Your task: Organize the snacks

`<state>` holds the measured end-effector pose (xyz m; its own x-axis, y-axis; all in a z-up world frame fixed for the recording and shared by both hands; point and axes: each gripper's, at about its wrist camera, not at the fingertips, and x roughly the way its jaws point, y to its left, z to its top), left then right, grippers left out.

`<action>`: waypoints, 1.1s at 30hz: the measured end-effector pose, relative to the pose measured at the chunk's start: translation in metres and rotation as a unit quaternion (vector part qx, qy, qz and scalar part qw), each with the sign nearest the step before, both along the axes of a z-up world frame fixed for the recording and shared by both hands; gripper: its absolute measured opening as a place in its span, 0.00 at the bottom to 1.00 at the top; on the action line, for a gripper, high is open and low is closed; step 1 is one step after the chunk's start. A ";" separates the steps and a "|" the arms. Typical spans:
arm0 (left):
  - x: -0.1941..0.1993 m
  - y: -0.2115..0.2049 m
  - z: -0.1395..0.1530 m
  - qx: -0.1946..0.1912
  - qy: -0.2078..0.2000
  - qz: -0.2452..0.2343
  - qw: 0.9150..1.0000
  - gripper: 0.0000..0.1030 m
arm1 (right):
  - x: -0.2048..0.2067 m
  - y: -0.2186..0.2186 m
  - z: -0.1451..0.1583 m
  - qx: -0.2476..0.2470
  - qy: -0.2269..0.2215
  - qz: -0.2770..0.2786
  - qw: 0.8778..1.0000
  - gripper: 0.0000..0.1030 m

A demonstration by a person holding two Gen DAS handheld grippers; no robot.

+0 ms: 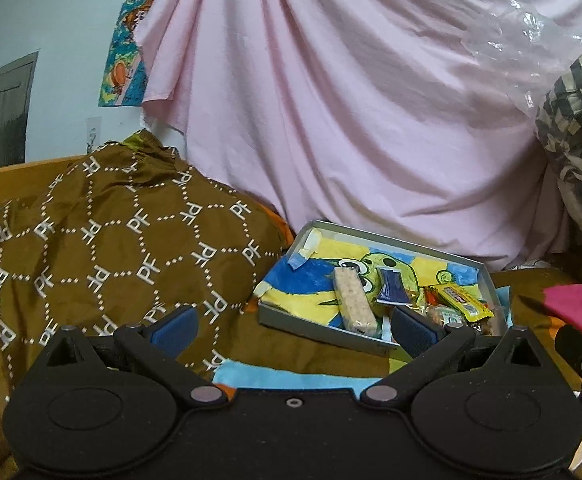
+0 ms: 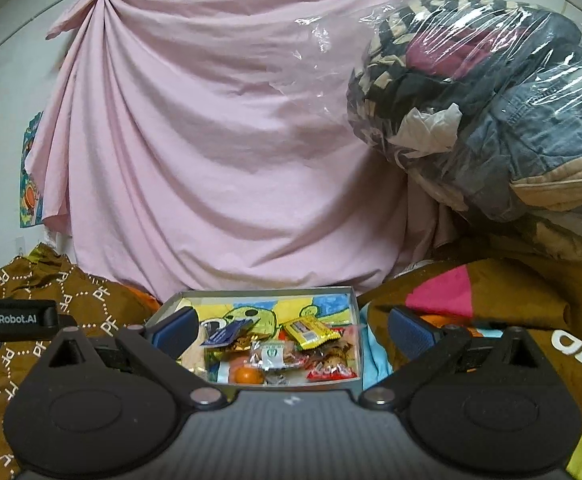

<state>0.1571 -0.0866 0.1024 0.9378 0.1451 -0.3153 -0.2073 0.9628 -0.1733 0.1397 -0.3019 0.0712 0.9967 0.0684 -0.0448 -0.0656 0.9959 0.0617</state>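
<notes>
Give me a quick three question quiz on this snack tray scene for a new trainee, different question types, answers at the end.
1. True or false: the left gripper is shut on a snack.
2. Multiple choice: the pale cereal bar lies A) on the brown patterned cloth, B) in the tray, C) in the right gripper.
3. Fill in: behind the tray hangs a ____ sheet.

Key: 1 false, both grippers are open and empty; 2 B; 3 pink.
</notes>
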 end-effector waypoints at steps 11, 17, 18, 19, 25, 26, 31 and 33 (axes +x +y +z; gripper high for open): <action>-0.035 0.007 -0.018 0.005 -0.001 -0.005 1.000 0.99 | -0.036 0.013 -0.016 -0.019 0.013 0.013 1.000 1.00; -0.058 0.011 -0.023 0.018 -0.009 0.003 1.000 0.99 | -0.053 0.022 -0.026 -0.018 0.044 0.039 0.998 1.00; -0.062 0.012 -0.024 0.022 -0.010 0.004 1.000 0.99 | -0.056 0.023 -0.027 -0.015 0.048 0.043 0.998 1.00; -0.066 0.014 -0.024 0.024 -0.012 0.006 1.000 0.99 | -0.059 0.024 -0.028 -0.014 0.050 0.045 0.998 1.00; -0.085 0.028 -0.032 0.020 -0.001 0.010 1.000 0.99 | -0.072 0.030 -0.031 -0.015 0.052 0.044 0.998 1.00; -0.088 0.031 -0.034 0.020 0.000 0.010 1.000 0.99 | -0.074 0.031 -0.032 -0.013 0.053 0.042 0.998 1.00; -0.101 0.039 -0.044 0.018 0.006 0.002 1.000 0.99 | -0.085 0.034 -0.037 -0.007 0.057 0.035 0.998 1.00; -0.105 0.041 -0.048 0.018 0.011 -0.009 1.000 0.99 | -0.089 0.035 -0.038 -0.006 0.058 0.031 0.998 1.00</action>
<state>0.0519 -0.0456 0.0543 0.9330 0.1403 -0.3314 -0.1939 0.9717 -0.1347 0.0505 -0.2669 0.0333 0.9787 0.1291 -0.1599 -0.1206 0.9908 0.0614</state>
